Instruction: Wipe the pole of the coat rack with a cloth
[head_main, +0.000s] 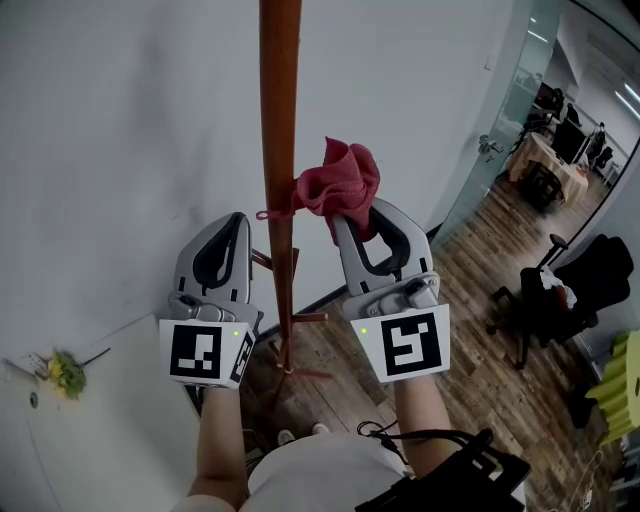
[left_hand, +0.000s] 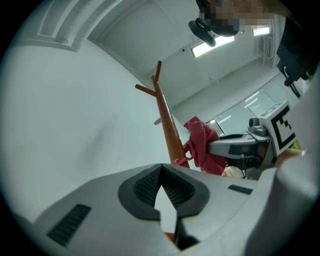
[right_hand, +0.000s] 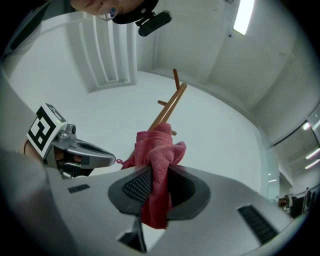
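Note:
The coat rack's brown wooden pole (head_main: 281, 150) rises through the middle of the head view, with short pegs near its foot. A red cloth (head_main: 338, 185) is bunched against the pole's right side, and my right gripper (head_main: 352, 222) is shut on it. In the right gripper view the cloth (right_hand: 156, 160) hangs between the jaws, with the pole (right_hand: 169, 107) behind it. My left gripper (head_main: 238, 222) is shut and empty, just left of the pole. From the left gripper view, pole (left_hand: 167, 125) and cloth (left_hand: 202, 145) show beyond the closed jaws.
A white wall (head_main: 130, 130) stands behind the rack. Wooden floor (head_main: 470, 290) runs to the right, with a black office chair (head_main: 560, 295) and desks farther back. A yellow-green thing (head_main: 65, 372) lies at lower left on a white surface.

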